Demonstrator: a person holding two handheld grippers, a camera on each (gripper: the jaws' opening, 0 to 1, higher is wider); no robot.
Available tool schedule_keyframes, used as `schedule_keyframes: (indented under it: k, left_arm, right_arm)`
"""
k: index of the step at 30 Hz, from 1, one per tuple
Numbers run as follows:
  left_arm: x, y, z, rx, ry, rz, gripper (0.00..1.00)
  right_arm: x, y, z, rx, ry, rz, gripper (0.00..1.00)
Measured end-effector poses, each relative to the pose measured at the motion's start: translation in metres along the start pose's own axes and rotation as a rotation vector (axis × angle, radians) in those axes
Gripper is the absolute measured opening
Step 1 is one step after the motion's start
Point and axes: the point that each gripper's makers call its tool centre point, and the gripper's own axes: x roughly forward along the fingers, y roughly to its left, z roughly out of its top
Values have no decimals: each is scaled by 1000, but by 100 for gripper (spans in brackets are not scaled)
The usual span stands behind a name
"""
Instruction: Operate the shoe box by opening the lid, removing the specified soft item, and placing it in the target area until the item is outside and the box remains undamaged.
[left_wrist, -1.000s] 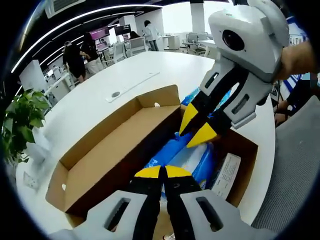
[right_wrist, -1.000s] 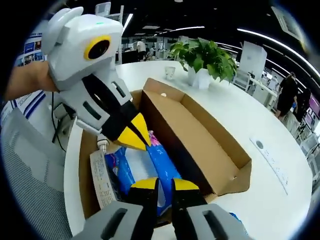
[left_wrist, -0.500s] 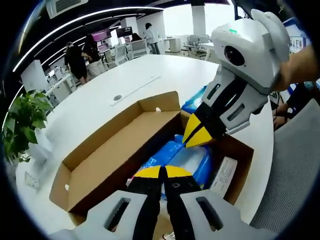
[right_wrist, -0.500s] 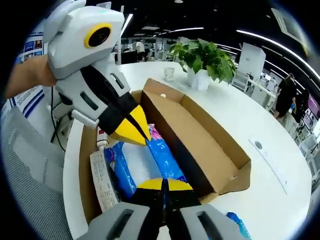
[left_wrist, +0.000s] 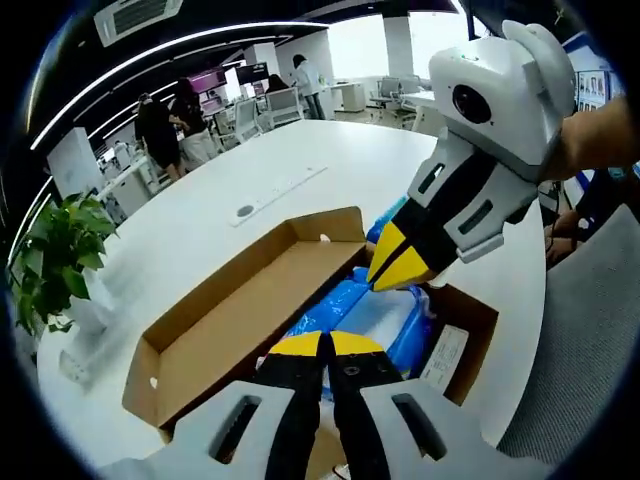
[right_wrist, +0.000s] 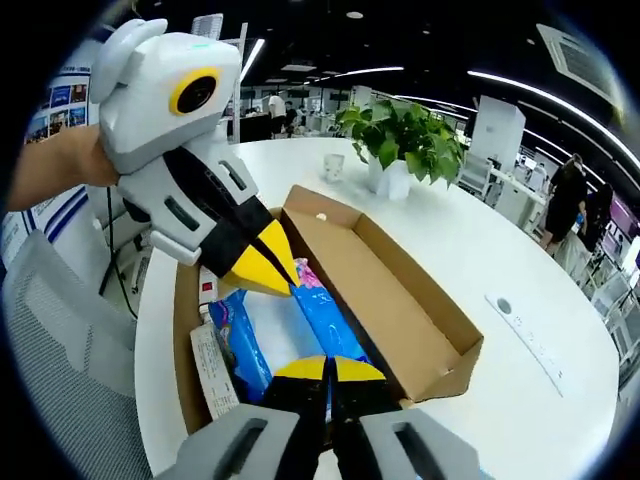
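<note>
The brown cardboard shoe box (left_wrist: 470, 320) (right_wrist: 183, 320) lies on the white table with its lid (left_wrist: 230, 325) (right_wrist: 395, 295) folded flat beside it. Blue and clear soft packages (left_wrist: 365, 312) (right_wrist: 285, 330) lie inside the box. My left gripper (left_wrist: 325, 345) (right_wrist: 265, 268) hovers over them, jaws shut with nothing seen between the tips. My right gripper (right_wrist: 328, 368) (left_wrist: 398, 266) is also shut above the packages, from the opposite side. A white paper slip (left_wrist: 445, 355) (right_wrist: 212, 370) leans along the box's inner wall.
Another blue package (left_wrist: 392, 213) lies on the table beyond the box. A potted plant (right_wrist: 400, 135) and a white cup (right_wrist: 334, 166) stand past the lid. A flat white strip (left_wrist: 285, 185) (right_wrist: 530, 335) lies farther out. People stand among distant desks (left_wrist: 165, 125).
The right gripper's jaws were apart a second ago and are now shut. Both cameras have pulled back and up from the box; the packages still lie inside it.
</note>
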Motion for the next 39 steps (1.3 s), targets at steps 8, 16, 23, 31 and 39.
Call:
schedule_keyframes:
  k: [8, 16, 23, 31, 39]
  left_arm:
    - [-14, -5, 13, 22, -17, 8, 0]
    - [-25, -5, 30, 25, -45, 21, 0]
    - [-29, -9, 44, 35, -63, 16, 0]
    - [-26, -17, 60, 46, -75, 1, 0]
    - [-19, -31, 75, 64, -82, -31, 0]
  right_arm:
    - [-15, -2, 13, -4, -21, -11, 0]
    - [-31, -6, 24, -5, -47, -26, 0]
    - [-44, -11, 30, -4, -57, -37, 0]
    - [-60, -20, 28, 2, -58, -59, 0]
    - [-78, -31, 18, 12, -51, -83, 0]
